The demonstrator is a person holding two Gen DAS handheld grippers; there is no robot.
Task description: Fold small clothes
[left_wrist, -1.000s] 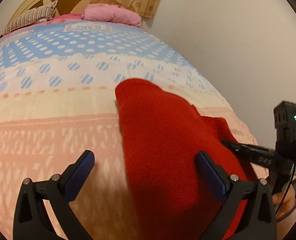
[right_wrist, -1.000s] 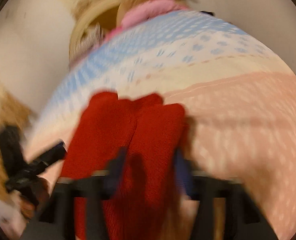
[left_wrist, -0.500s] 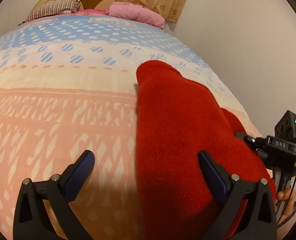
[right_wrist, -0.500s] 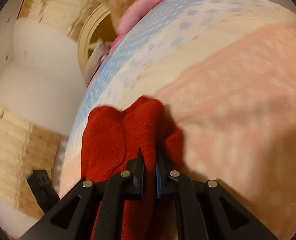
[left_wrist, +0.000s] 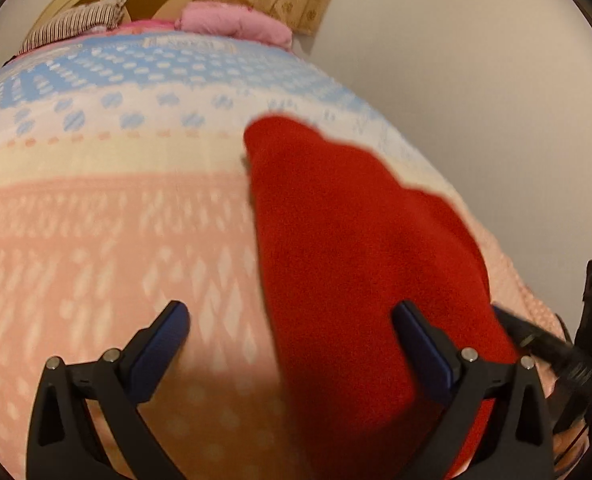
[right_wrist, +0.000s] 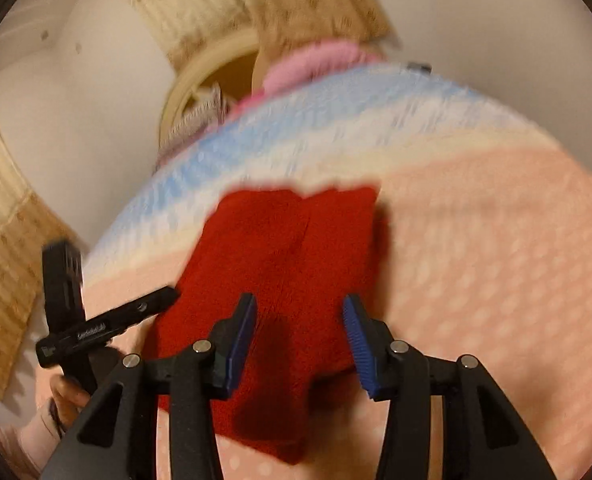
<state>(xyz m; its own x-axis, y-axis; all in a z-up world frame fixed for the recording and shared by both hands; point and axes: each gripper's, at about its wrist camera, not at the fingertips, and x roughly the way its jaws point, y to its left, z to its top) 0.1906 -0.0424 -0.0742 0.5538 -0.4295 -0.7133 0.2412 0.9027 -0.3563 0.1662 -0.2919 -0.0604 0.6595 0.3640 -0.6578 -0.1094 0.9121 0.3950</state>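
- Red knitted garment (right_wrist: 288,280) lies on the bed (right_wrist: 495,260), in the centre of the right wrist view and at centre right of the left wrist view, with one layer already doubled over along a lengthwise seam.
- Right tool (right_wrist: 299,336) has just been opening; its blue pads stand apart above the near part of the cloth, pressing on nothing, so it is released.
- Left tool (left_wrist: 292,344) is spread wide and released too, one finger over the bedspread, the other over the red fabric (left_wrist: 359,260).
- Likely step: letting go after a fold and choosing the next pinch.
- To do it well, lift clear before sliding, so the pads do not drag the top layer askew.
- Next, take the near edge with both tools, well apart, and carry it evenly toward the far edge.
- Soft knit will sag, so keep it low.
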